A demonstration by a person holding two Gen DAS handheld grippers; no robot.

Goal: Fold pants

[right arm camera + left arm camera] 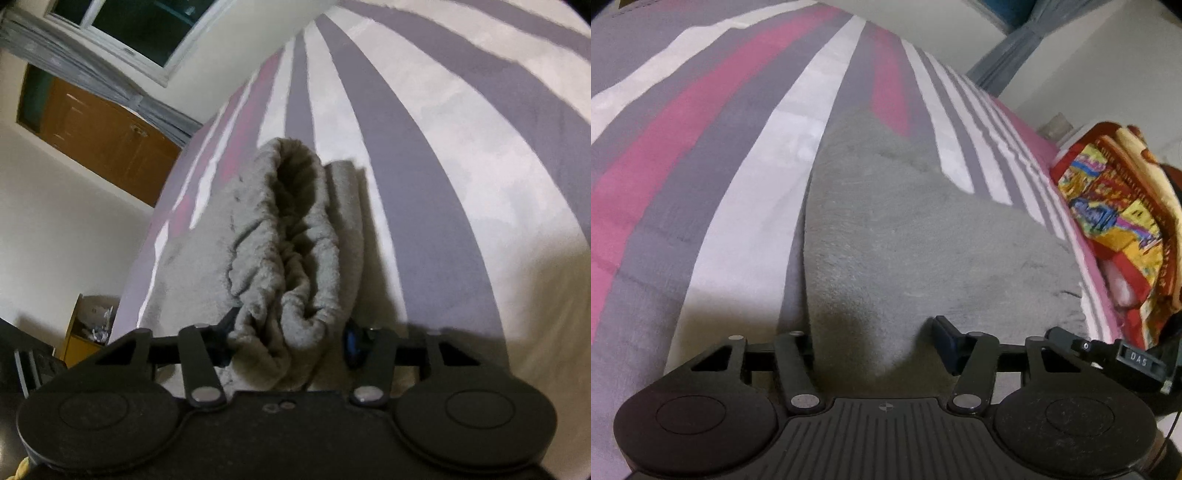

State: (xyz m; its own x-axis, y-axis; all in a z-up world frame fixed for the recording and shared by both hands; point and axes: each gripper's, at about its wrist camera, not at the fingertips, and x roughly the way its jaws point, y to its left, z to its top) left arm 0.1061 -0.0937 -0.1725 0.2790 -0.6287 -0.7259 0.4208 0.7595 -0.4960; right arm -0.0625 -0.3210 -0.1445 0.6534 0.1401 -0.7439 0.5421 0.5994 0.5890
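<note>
- Right wrist view only: right gripper (pixel 288 341) clamps a bunched cuff of the grey pants (pixel 291 236); window (pixel 147 26), wooden door (pixel 107 144) beyond.
- Left wrist view: left gripper (pixel 875 343) straddles the pants (pixel 905 236) flat on the striped bedsheet (pixel 701 155); grip unclear.
- Colourful blanket (pixel 1115 206) at bed edge; sheet open elsewhere.

The pants (pixel 886 229) are lying on the bed (pixel 701 166), reaching away from the left tongs (pixel 875 343). A folded blanket (pixel 1115 206) is sitting at the bed's right edge. The right tongs (pixel 291 339) are straddling the bunched waistband (pixel 295 240).
</note>
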